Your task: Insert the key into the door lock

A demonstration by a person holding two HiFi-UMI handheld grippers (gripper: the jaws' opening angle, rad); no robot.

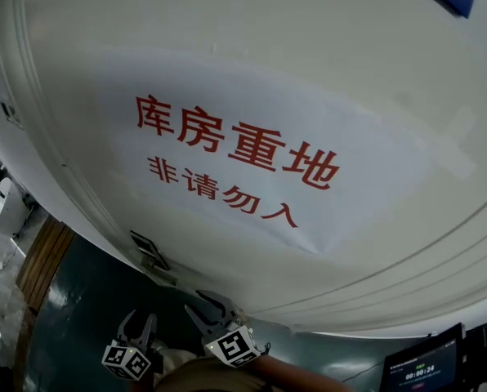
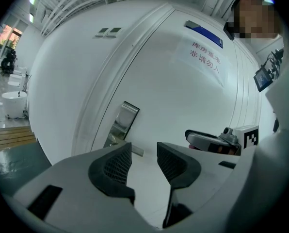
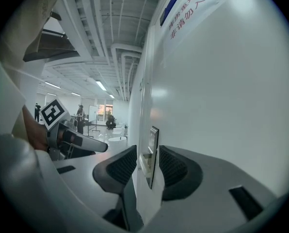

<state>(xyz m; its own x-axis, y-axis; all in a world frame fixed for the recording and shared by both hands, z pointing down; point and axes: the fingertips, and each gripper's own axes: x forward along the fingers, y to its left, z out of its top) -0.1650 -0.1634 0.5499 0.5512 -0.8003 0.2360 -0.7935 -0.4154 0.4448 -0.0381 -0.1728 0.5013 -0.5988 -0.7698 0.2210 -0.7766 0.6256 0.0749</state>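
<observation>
Between the jaws of my left gripper [image 2: 143,154]: bare gap, jaws parted, nothing held. The lock plate [image 2: 122,123] stands beyond, up and left of the pads, well apart from them.

Between the jaws of my right gripper [image 3: 148,159]: jaws likewise parted, nothing clamped. The lock plate [image 3: 153,149] shows edge-on in line with the gap, farther off on the door's [image 3: 222,81] edge.

Head view: both grippers sit low, just beside each other, right gripper [image 1: 204,307] nearer the door [image 1: 268,72]. The lock plate [image 1: 149,251] lies above them at the door's left edge, the paper sign [image 1: 235,158] higher up. Dark floor [image 1: 88,317] lies open leftward to a wooden platform [image 1: 43,260].
</observation>
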